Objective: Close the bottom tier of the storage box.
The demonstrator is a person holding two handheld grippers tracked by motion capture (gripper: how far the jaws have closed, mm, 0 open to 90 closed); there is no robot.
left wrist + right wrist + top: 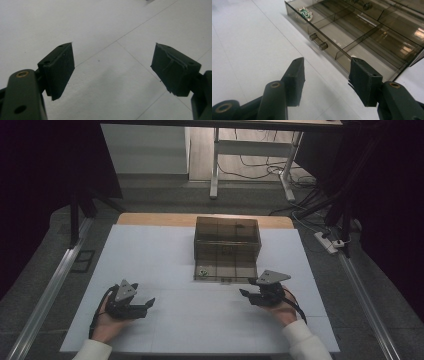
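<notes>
The white table (165, 260) lies bare from nine o'clock round to six, giving the left gripper (148, 304) free passage on every side. At twelve o'clock the smoky drawer box (227, 237) stands as the one obstacle, its drawer (225, 270) pulled out toward the person. The right gripper (245, 292) sits just beside the drawer's front right corner, its handle (318, 41) at eleven o'clock; room stays open to three.

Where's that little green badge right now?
The badge lies in the pulled-out drawer's front left compartment in the high view, left of the drawer's knobs.
</notes>
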